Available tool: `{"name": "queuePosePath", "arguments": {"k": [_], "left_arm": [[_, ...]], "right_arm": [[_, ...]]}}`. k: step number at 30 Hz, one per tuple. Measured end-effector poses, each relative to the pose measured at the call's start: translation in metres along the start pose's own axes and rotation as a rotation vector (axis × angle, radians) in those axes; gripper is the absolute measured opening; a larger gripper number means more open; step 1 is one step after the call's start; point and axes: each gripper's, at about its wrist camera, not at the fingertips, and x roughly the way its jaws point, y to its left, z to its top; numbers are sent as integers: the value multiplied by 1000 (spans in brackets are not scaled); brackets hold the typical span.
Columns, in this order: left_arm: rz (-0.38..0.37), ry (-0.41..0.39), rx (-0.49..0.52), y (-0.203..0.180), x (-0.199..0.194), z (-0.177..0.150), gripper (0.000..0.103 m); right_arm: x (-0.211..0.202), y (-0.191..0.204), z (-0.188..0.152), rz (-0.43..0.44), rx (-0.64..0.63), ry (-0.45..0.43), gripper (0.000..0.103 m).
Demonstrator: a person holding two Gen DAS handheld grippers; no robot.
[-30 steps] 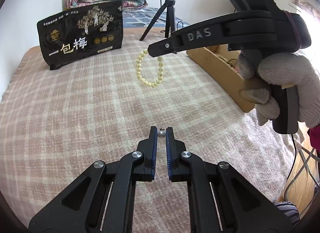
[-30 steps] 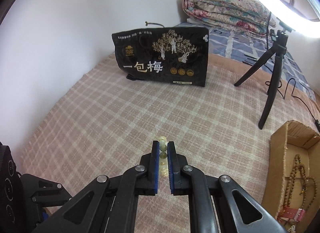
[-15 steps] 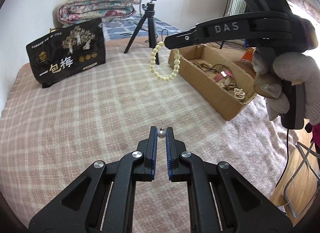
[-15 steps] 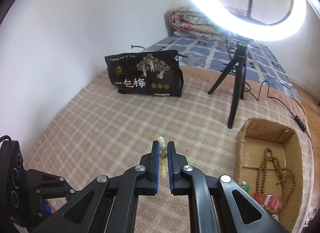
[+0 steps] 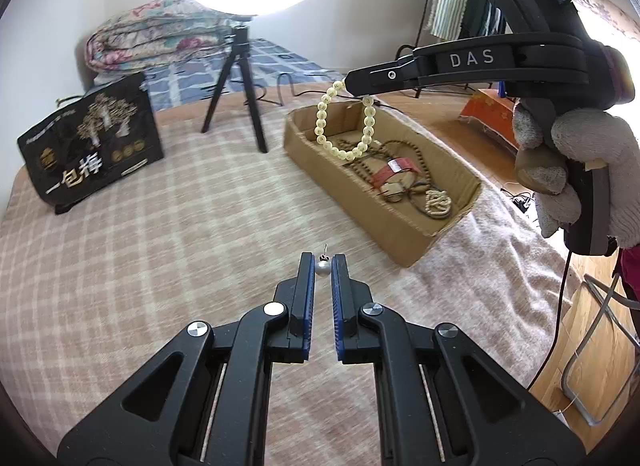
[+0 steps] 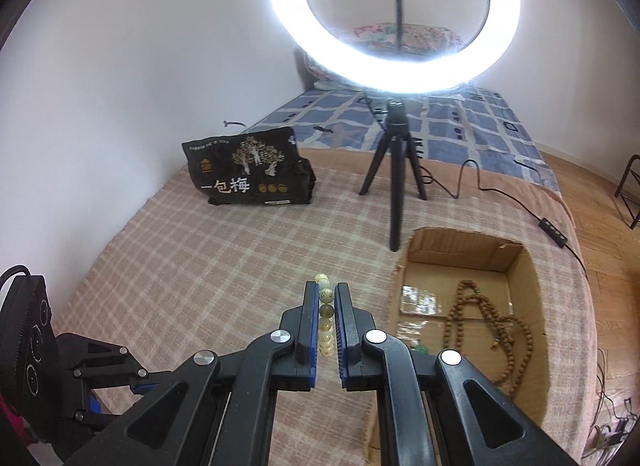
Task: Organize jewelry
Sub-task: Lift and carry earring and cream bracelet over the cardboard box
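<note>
the left gripper (image 5: 323, 262) has its jaws nearly together, pinching a small silver bead earring (image 5: 322, 268) at the very tips, its thin post poking up past them. the right gripper (image 6: 327, 298) has its jaws pressed on a cream bead bracelet (image 5: 347, 121); from the left wrist view the loop hangs free below those jaws, over the near-left part of the cardboard box (image 5: 404, 234).

the relation that matters: the box lies ahead and to the right of the left jaws, and below and right of the right jaws, its long axis running away toward the far left. the right gripper is clearly nearer, so i judge the bracelet drops first and the earring follows.

inside the box lie brown prayer beads (image 6: 488, 322), a red band (image 5: 394, 170) and a pale knotted piece (image 5: 437, 202), tangled enough that counting them is guesswork.

from the right wrist view the bracelet's lower loop is hidden behind the jaws, and whether it is truly over the box opening or just short of its rim is hard to settle. the bed's plaid blanket (image 5: 160, 250) is motion-blurred near the left jaws.
</note>
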Motion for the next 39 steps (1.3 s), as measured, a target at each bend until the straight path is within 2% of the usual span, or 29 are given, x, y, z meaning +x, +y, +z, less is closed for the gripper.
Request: {"name": "queuePosePath", "arguments": {"k": [17,27,39], "left_arm": [[-73,3,58,-61,38,34,6],[-93,-1,78,-88,61,51,6],[-89,9,82,-101,80,60,6]], "right_arm": [[-32,-73,-10,-81,62,-24,5],[-28,-103,-14,-120,87,-19,5],[-14,-136,-20,-133,135,1,5]]}}
